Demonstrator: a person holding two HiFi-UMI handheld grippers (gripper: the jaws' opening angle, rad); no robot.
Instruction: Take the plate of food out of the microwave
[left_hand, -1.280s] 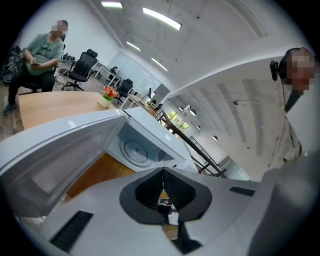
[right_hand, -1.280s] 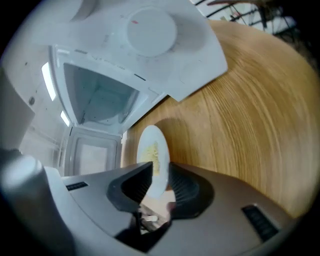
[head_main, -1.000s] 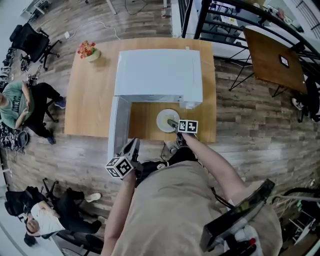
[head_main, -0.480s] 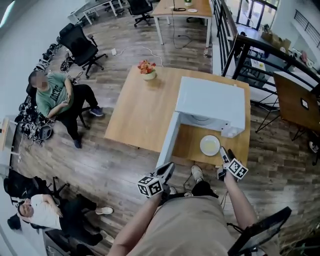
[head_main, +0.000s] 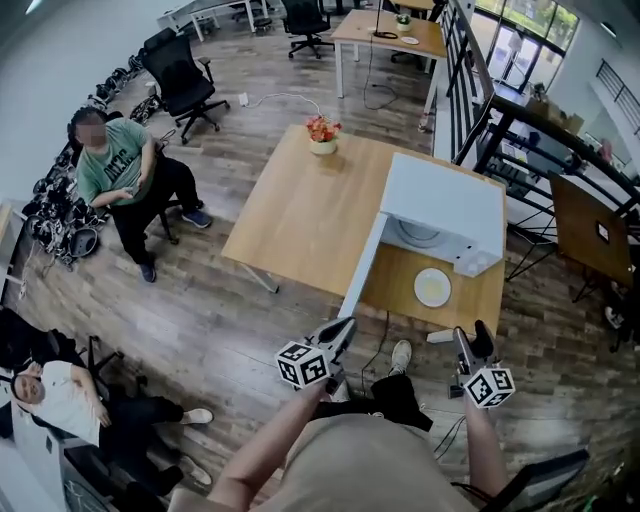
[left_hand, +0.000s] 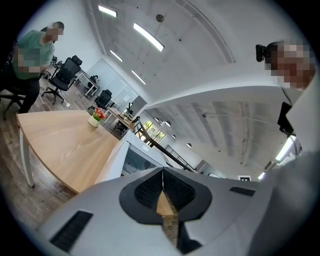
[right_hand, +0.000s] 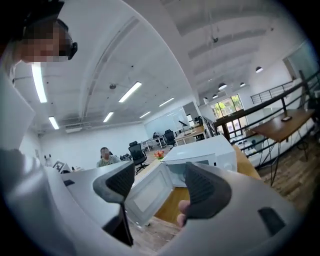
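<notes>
The white plate (head_main: 432, 287) lies on the wooden table (head_main: 300, 215), in front of the white microwave (head_main: 440, 212), whose door (head_main: 362, 268) hangs open to the left. Both grippers are held back from the table, over the floor. My left gripper (head_main: 343, 327) is shut with nothing in it; its pads (left_hand: 162, 187) meet. My right gripper (head_main: 470, 338) is open with its jaws closing, and nothing sits between them (right_hand: 160, 187). Past its jaws I see the microwave (right_hand: 200, 155) and its open door (right_hand: 150, 192). The left gripper view shows the microwave (left_hand: 142, 160) too.
A flower pot (head_main: 322, 131) stands at the table's far edge. A person (head_main: 115, 165) stands at the left and another (head_main: 55, 395) sits at the lower left. Office chairs (head_main: 180, 75), a black railing (head_main: 480, 90) and a brown table (head_main: 590, 225) surround the spot.
The view has drawn back from the table. My right gripper has left the plate and come back toward my body, and its jaws have narrowed. The plate stays on the table.
</notes>
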